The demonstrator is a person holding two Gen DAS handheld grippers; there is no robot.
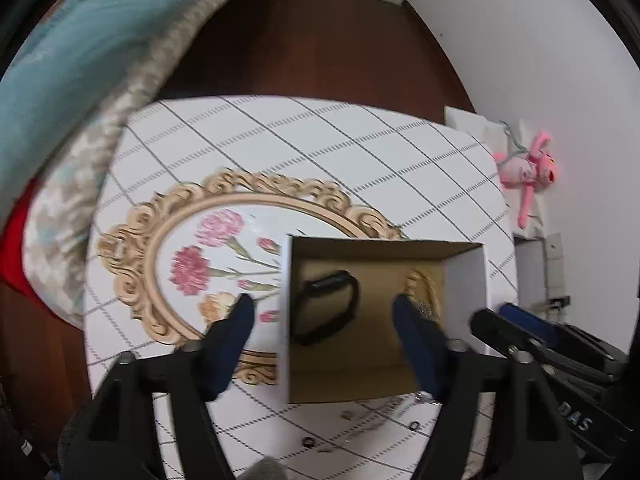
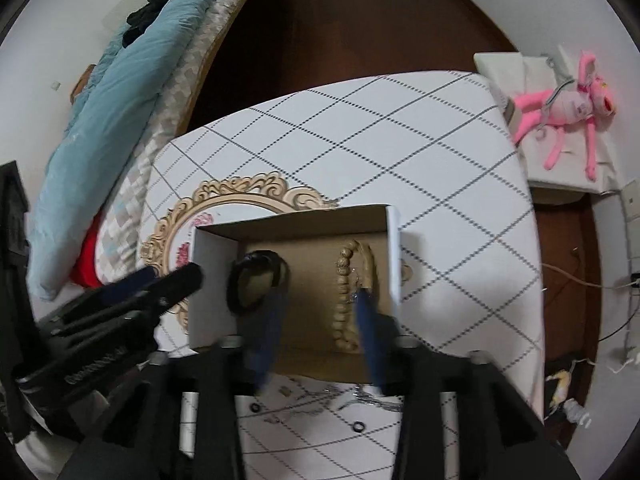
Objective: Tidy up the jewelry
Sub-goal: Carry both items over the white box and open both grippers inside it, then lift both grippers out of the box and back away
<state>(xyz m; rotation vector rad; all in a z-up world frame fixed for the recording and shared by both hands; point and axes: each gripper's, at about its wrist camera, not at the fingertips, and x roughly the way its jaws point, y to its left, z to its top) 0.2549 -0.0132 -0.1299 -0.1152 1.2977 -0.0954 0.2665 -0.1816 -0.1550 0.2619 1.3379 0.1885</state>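
Observation:
An open cardboard box (image 1: 466,292) (image 2: 394,248) stands on the white checked table. Inside lie a black watch band (image 1: 328,308) (image 2: 256,284) on the left and a beige beaded necklace (image 1: 420,284) (image 2: 344,300) on the right, with a thin silvery chain (image 2: 354,298) beside the beads. My left gripper (image 1: 324,308) is open above the box, one finger outside the left wall and the other over the floor of the box. My right gripper (image 2: 320,302) is open over the box's inside, its blurred fingers on either side of the beads, pressing on nothing.
Small rings (image 2: 358,426) and loose chains (image 2: 360,396) lie on the table in front of the box. A gold-framed floral tray (image 1: 180,248) sits partly under the box. A bed with a teal blanket (image 1: 60,80) is at left, a pink plush toy (image 1: 524,168) at right.

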